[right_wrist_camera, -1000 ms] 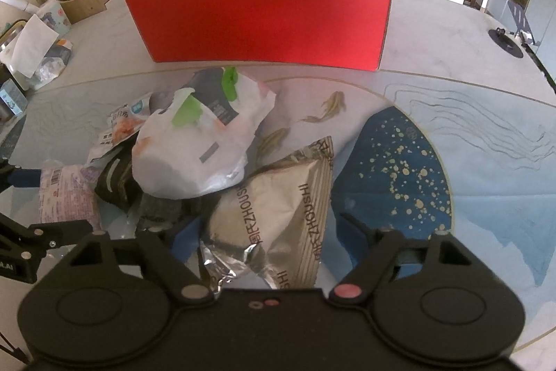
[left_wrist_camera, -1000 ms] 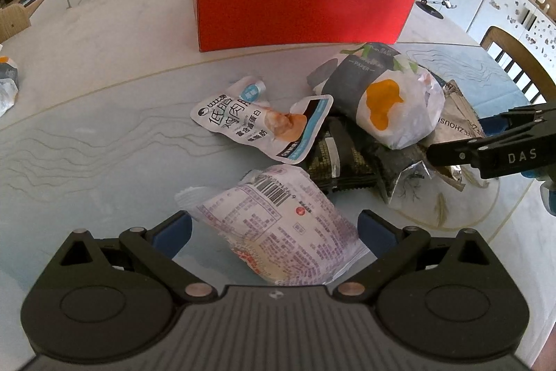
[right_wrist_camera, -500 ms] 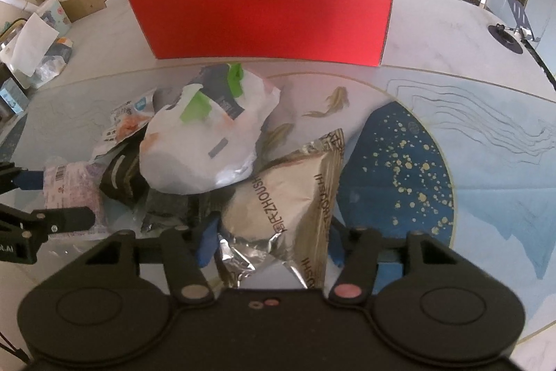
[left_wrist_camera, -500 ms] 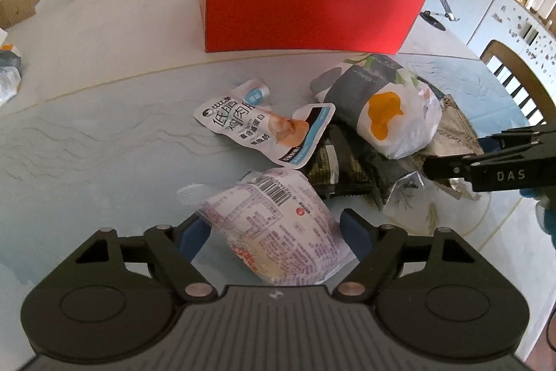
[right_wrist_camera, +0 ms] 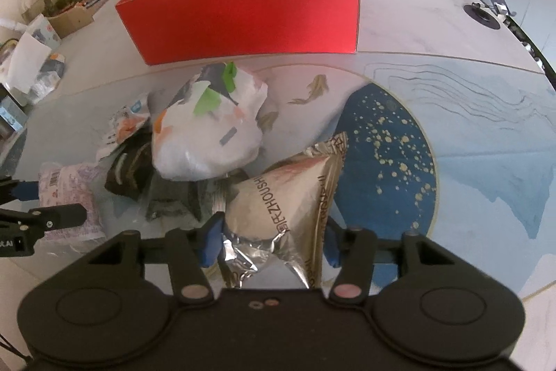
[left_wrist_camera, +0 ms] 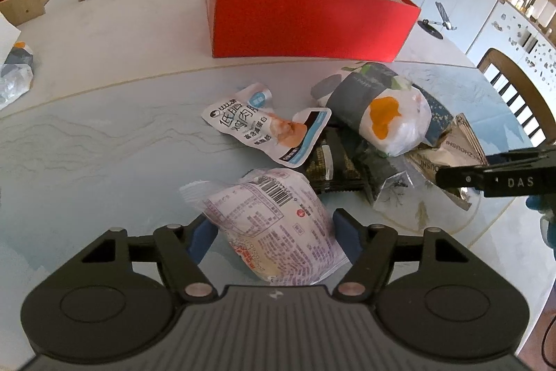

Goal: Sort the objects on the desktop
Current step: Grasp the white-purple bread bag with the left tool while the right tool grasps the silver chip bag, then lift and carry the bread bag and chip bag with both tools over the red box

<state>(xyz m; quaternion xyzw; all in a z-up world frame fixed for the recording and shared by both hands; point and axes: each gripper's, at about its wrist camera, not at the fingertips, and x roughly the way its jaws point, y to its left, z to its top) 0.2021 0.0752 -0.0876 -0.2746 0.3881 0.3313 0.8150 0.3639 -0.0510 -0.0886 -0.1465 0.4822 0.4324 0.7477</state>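
Blue-padded left tongs (left_wrist_camera: pixel 272 237) closing on lilac packet (left_wrist_camera: pixel 274 225), right tongs (right_wrist_camera: pixel 272 240) closing on foil pouch (right_wrist_camera: pixel 288 207), both angled downward

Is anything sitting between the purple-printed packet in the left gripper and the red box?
Yes. The white chicken-breast pouch lies flat on the table on the line from the purple-printed packet to the red box. The left gripper is closing around the packet; lifting over the pouch should clear it.
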